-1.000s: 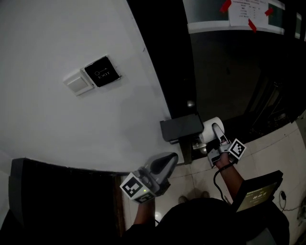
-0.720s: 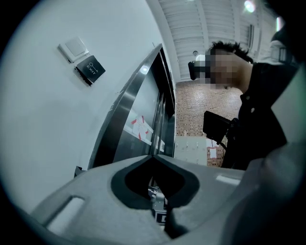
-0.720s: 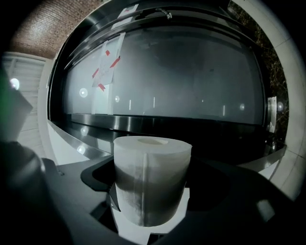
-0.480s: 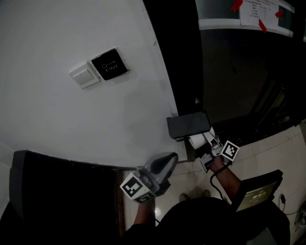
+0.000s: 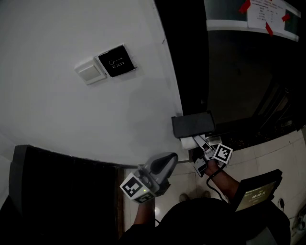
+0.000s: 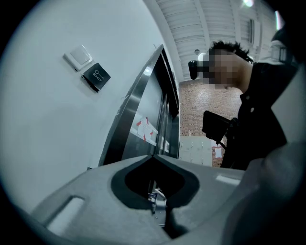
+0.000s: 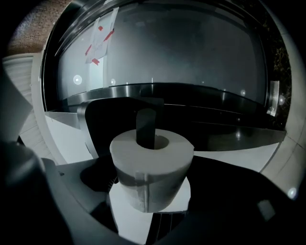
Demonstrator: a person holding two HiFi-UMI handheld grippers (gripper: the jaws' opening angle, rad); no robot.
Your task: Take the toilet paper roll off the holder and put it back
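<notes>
Right gripper (image 5: 201, 152): jaws pinched the toilet paper roll (image 7: 152, 165) from both sides
Toilet paper roll: at the holder (image 5: 192, 125), just under its dark cover; a dark bar (image 7: 146, 125) stood in the core opening
Obstruction: in the head view the holder cover hid most of the roll; only a white edge showed
Left gripper (image 6: 154, 158): jaws pressed together with nothing between them, held near the body, left of the holder and well apart from it
Wall (image 5: 71, 110): white, far left; carried a black exit plate (image 5: 117, 61) with a white switch (image 5: 92, 72) just left of it
Door frame (image 5: 181, 57): dark, between wall and holder
Notice (image 5: 263, 12): taped with red strips, far right
Floor (image 5: 282, 153): pale tiles, right
Person (image 6: 258, 110): dark clothing, right side of the left gripper view
</notes>
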